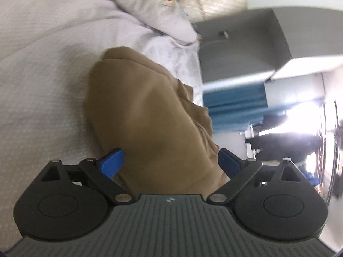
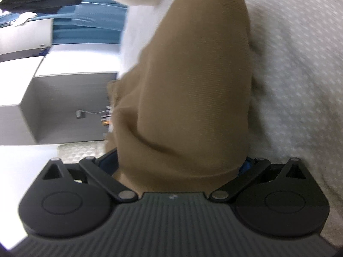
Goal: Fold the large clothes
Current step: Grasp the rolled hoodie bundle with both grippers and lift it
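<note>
On the white bedspread (image 1: 42, 64) we see a brown garment (image 1: 145, 115); our left gripper (image 1: 170, 162) and right gripper (image 2: 179, 162) both stand wide open around its folds, gripping nothing.

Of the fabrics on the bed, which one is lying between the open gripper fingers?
The plain tan-brown knit garment, lying between the left gripper fingers; in the right wrist view too. The pale quilted bedcover lies beneath it, and the crumpled lilac cloth sits farther off.
</note>
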